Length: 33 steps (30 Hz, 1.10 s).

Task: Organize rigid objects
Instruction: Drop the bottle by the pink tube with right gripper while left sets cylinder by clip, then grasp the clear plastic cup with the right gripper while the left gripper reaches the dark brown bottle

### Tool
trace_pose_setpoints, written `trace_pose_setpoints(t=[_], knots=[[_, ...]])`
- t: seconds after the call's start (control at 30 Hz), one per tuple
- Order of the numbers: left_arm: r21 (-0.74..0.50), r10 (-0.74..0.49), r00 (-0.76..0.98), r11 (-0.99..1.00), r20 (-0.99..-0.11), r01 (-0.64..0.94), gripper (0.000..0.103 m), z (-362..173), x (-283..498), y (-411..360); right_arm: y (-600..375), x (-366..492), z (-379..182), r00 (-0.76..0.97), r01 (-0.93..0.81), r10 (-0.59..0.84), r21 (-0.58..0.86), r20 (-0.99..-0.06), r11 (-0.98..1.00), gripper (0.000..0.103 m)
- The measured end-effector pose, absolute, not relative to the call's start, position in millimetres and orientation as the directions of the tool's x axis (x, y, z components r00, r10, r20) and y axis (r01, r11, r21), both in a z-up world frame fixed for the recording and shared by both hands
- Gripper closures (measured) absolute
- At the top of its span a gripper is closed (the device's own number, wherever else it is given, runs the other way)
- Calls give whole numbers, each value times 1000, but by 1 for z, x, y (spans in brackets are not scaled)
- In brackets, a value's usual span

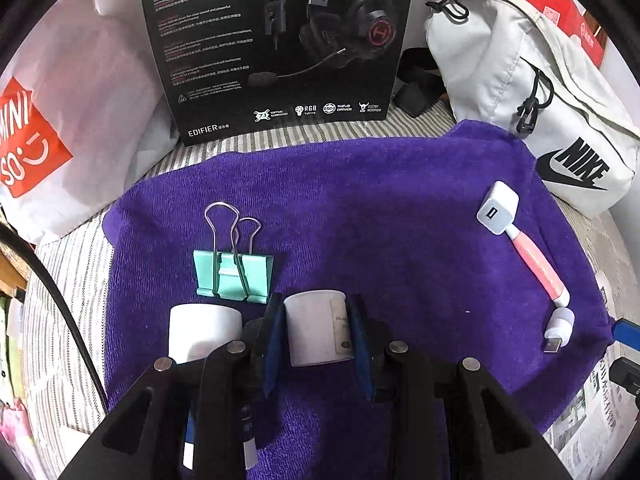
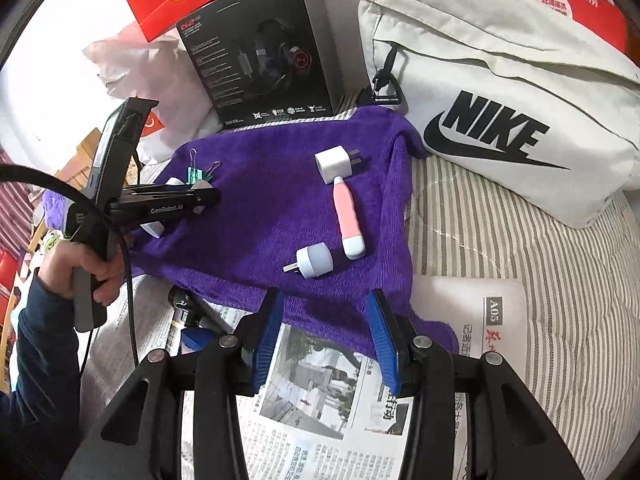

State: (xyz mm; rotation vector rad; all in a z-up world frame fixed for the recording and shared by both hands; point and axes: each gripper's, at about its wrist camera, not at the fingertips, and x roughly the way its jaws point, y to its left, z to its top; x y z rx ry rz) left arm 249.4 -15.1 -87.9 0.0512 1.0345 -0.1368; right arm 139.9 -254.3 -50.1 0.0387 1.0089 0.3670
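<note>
Over striped bedding (image 2: 500, 248), purple towel (image 1: 360, 208) meets newspaper (image 2: 320, 420).

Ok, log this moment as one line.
left tool: shut on white bottle | right tool: open, over newspaper | binder clip: on purple towel

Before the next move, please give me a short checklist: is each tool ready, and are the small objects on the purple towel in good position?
1. Left tool closed on the white cup: ok.
2. Second cup clear of that grip: ok, beside it.
3. Clip lying free on the towel: ok.
4. Right tool empty and open: ok.
5. Charger, pink handle and USB plug within the towel: ok.
6. Held cup touching the towel: cannot tell.
</note>
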Motion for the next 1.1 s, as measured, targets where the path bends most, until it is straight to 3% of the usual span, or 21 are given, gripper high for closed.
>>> trace_pose_setpoints(t=[0.2,0.43,0.87,1.1], knots=[[-9,-80,506,990,-859,141,72,-90,249,-16,-254,135,-50,476,-280,315,198,-821,939,59],[-15,-89,478,988,-874,156,60,-92,237,-20,-258,123,-42,492,-277,300,180,-817,944,59],[-51,-123,537,988,-835,147,60,-47,163,-9,-231,81,-54,465,-352,311,149,-829,924,59],[-97,-144,555,989,-820,114,60,-39,113,12,-199,64,-75,481,-452,294,54,-826,891,59]])
